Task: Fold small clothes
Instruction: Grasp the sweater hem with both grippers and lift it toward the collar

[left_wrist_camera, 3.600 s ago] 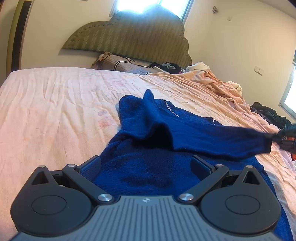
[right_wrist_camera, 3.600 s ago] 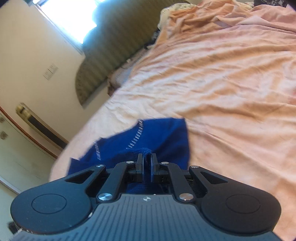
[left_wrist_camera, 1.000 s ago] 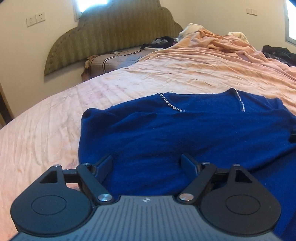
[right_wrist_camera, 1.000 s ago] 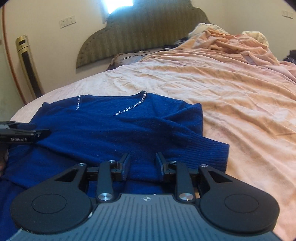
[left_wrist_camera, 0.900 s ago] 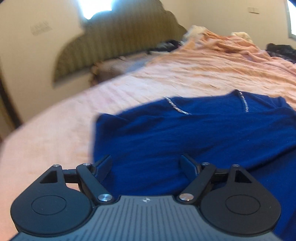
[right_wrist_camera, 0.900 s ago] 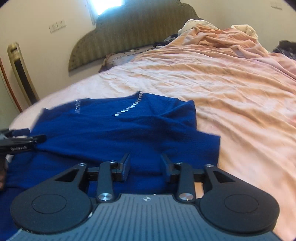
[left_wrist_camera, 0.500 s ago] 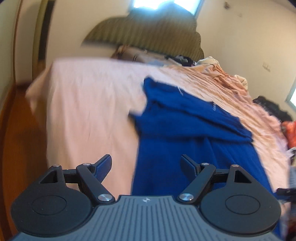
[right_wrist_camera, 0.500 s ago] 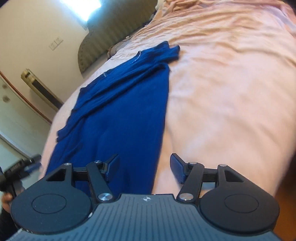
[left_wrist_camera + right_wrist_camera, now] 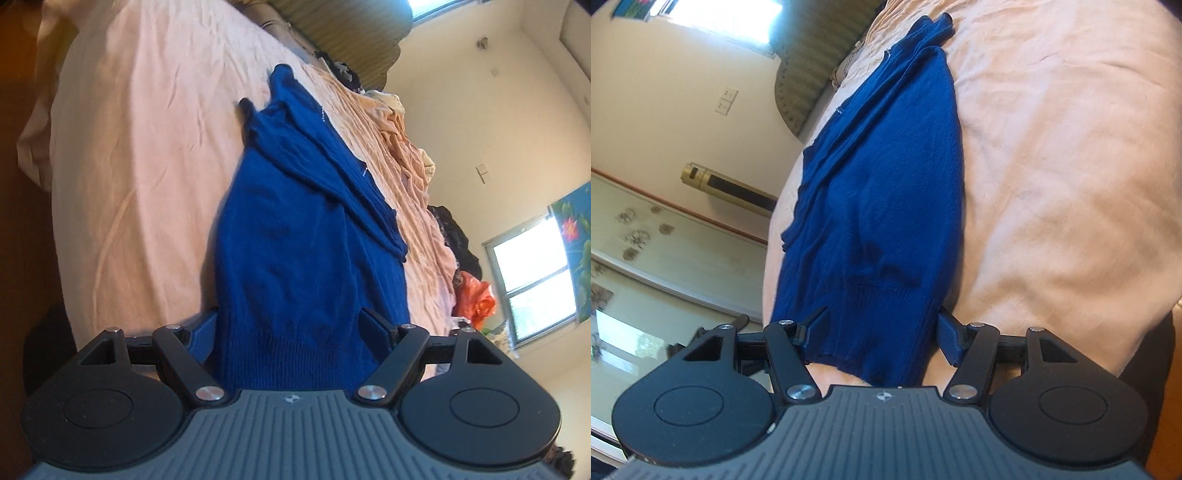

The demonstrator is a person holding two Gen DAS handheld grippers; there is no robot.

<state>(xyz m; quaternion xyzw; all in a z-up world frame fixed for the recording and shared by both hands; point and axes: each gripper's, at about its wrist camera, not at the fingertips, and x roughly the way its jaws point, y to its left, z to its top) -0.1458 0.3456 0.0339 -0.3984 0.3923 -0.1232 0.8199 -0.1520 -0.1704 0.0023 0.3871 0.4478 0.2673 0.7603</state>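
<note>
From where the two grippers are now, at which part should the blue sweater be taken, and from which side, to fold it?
Probably the ribbed hem of the blue sweater, one bottom corner for each gripper, coming from the foot of the bed. The hem is the nearest free edge, the sleeves already lie folded across the chest, and the left gripper and the right gripper are both open at that edge.

Blue knit sweater [image 9: 295, 236] [image 9: 886, 184], spread lengthwise on the pink bedsheet [image 9: 140, 147] [image 9: 1052, 166]. Sleeves folded in across the upper body, forming a narrow band below the neckline. Ribbed hem nearest both cameras, reaching the mattress edge. Small pale beads along the neckline. Body mostly flat, a few soft creases.
</note>
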